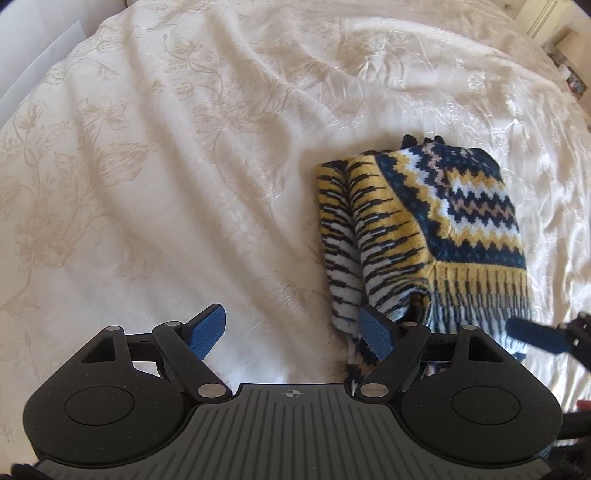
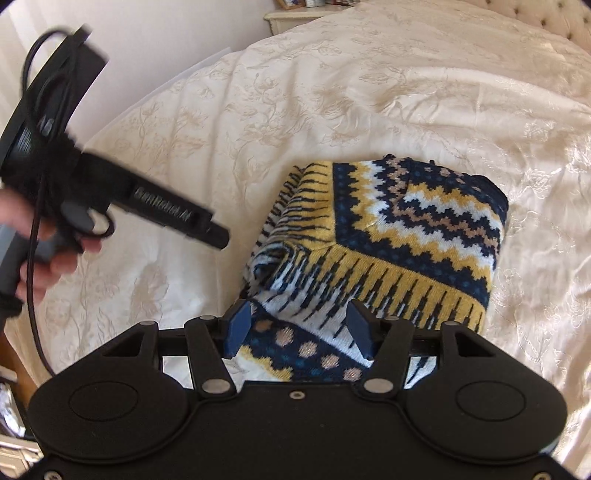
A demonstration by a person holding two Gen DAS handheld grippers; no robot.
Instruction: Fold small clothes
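A folded knitted garment [image 1: 424,229] in navy, yellow and white zigzag stripes lies on the cream bedspread [image 1: 184,166], right of centre in the left wrist view. My left gripper [image 1: 291,328] is open over bare bedspread, and its right fingertip [image 1: 376,332] overlaps the garment's near left edge. The right wrist view shows the garment [image 2: 406,229] close up, with a spotted navy layer at its near end. My right gripper [image 2: 300,325] is open, and that near end lies between its fingers. A hand [image 2: 44,236] holds the blurred left gripper [image 2: 218,238] to the garment's left.
The floral bedspread [image 2: 369,92] fills both views, creased around the garment. A pale nightstand [image 2: 291,14] and a tufted headboard [image 2: 569,18] stand at the far end. A black cable [image 2: 33,277] hangs from the left gripper. One blue finger [image 1: 532,334] of the right gripper shows at the right.
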